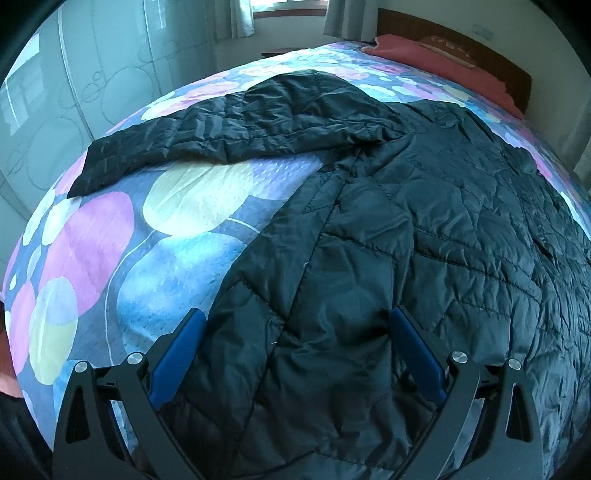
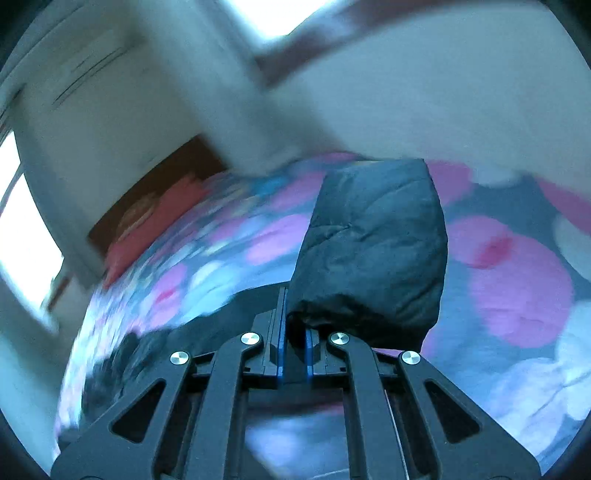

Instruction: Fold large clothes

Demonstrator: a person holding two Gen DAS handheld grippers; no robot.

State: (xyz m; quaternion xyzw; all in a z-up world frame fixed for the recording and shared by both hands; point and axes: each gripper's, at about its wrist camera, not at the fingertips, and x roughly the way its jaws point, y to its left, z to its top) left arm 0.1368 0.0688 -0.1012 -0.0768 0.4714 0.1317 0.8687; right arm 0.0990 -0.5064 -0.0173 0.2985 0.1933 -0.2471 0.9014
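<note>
A large black quilted jacket (image 1: 424, 229) lies spread on the bed, one sleeve (image 1: 207, 133) stretched out to the left. My left gripper (image 1: 295, 332) is open just above the jacket's near hem, its blue pads (image 1: 181, 354) wide apart on either side of the fabric without pressing it. In the blurred right wrist view, my right gripper (image 2: 294, 332) is shut on the jacket's other sleeve (image 2: 373, 243), which stands lifted above the bedspread with its cuff end up.
The bed wears a bedspread (image 1: 96, 236) patterned with pink, blue and pale circles. A red pillow (image 1: 436, 55) lies against a dark wooden headboard (image 1: 461, 40). White wardrobe doors (image 1: 74, 92) stand left of the bed, with a curtained window (image 1: 280, 14) behind.
</note>
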